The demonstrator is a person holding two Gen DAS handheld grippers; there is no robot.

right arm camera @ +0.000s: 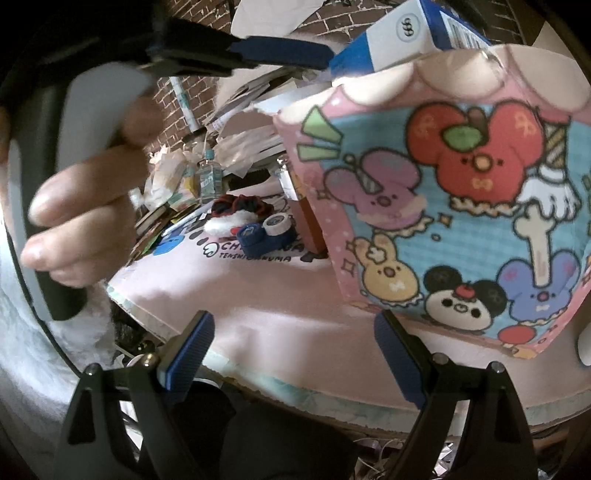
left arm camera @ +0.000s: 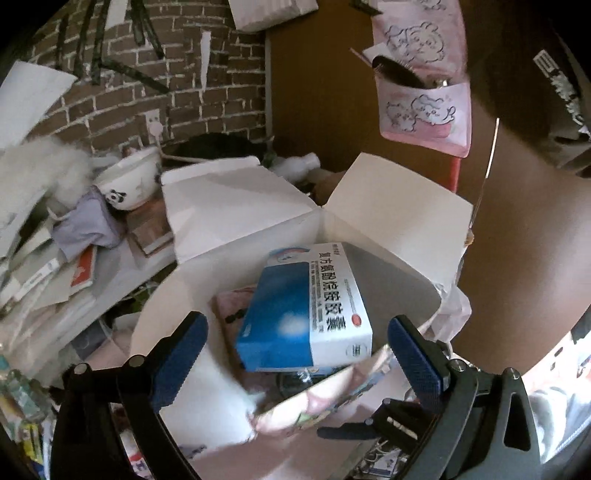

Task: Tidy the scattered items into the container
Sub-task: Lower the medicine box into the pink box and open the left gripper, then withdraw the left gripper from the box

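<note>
The container is a paper box with white flaps (left arm camera: 236, 206) and a pink cartoon-printed outside (right arm camera: 443, 221). A blue and white medicine box (left arm camera: 306, 306) lies tilted inside its open top, and its end sticks up above the rim in the right wrist view (right arm camera: 406, 33). My left gripper (left arm camera: 295, 354) is open and empty, just above the container's near rim. My right gripper (right arm camera: 291, 354) is open and empty, low in front of the container over the pink mat (right arm camera: 240, 291). The left gripper's fingers (right arm camera: 280, 51) show at the top of the right wrist view.
On the mat behind lie a blue lens case (right arm camera: 255, 232), a white tape roll (right arm camera: 277, 221), a dark scrunchie (right arm camera: 240, 206) and a clear bottle (right arm camera: 208, 177). A panda bowl (left arm camera: 129, 181), papers and books crowd the left. A pink wall organiser (left arm camera: 424, 99) hangs behind.
</note>
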